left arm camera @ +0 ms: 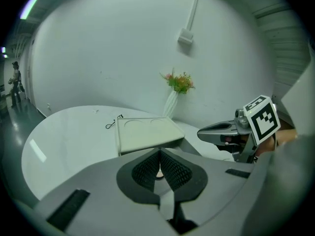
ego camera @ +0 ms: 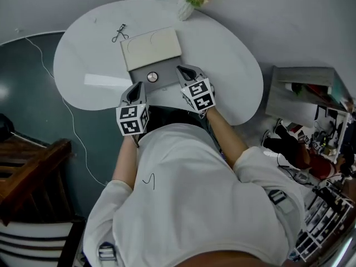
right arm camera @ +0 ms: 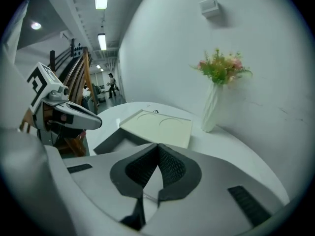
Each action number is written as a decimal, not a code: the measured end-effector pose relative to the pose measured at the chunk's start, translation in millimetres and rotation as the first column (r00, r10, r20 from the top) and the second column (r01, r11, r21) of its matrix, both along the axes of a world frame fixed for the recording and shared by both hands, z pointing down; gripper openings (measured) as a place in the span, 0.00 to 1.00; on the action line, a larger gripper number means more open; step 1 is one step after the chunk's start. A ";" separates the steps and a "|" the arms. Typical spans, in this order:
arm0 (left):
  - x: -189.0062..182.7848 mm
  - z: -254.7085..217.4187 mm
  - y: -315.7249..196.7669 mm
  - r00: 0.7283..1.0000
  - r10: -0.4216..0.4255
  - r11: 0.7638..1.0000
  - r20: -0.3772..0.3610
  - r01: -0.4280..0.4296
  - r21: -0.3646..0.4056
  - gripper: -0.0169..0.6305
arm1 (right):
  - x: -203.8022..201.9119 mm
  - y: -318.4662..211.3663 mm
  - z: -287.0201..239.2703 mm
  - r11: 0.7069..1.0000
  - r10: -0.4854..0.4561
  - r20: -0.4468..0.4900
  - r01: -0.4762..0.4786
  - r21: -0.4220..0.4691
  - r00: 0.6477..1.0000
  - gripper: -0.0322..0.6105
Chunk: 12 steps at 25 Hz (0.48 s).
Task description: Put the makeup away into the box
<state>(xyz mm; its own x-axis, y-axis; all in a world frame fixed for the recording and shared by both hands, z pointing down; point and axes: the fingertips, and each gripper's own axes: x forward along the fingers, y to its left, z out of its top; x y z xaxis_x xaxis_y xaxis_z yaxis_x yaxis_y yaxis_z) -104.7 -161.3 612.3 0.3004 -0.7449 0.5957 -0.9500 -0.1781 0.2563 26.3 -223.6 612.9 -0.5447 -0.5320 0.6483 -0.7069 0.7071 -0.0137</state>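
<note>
Left claw (left arm camera: 159, 152): mesh pads meet at the tips, with nothing between them that I can make out. Right claw (right arm camera: 158, 146): likewise closed and empty. Both hover at the near edge of the box (ego camera: 167, 81), centre of the head view, over the white bench (ego camera: 222, 54). The box stands open; its cream lid (ego camera: 151, 48) is tipped back and has two round recesses pressed into it. One round compact (ego camera: 152, 77) already lies in the grey tray. Not yet in: an eyelash curler (ego camera: 119, 33), flat on the bench at the upper left of the head view, near the lid's far left corner but apart from it. My reading of the curler: thin metal, light and stiff, sitting low on a smooth top, so likely to skate or pivot if nudged from one side. I would take it across the stem between the finger loops and the curved head, pads square to it, not by a loop. Writing: none legible on lid, tray or bench; only the square markers on the claw cubes. A vase of flowers (ego camera: 184, 5) stands behind the box; I judge it tippable, so keep clear.
</note>
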 end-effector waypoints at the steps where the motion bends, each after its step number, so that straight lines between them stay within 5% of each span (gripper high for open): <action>1: 3.0 -6.8 -3.9 1.000 0.004 1.000 0.000 -0.004 0.015 0.05 | 4.2 -1.3 -6.5 1.000 0.022 0.015 -0.022 0.016 1.000 0.05; 12: 28.9 -102.5 -46.9 1.000 0.023 0.973 0.016 -0.026 0.231 0.05 | 18.9 -24.4 -113.2 0.968 0.090 0.198 -0.133 0.212 0.976 0.05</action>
<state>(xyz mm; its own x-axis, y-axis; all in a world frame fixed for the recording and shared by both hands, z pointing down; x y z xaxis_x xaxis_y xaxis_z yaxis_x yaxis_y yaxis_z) -75.8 -208.2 509.8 0.3135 -0.8557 0.4118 -0.9476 -0.2541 0.1934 45.2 -248.1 499.8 -0.5731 -0.7153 0.3997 -0.7813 0.6241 -0.0034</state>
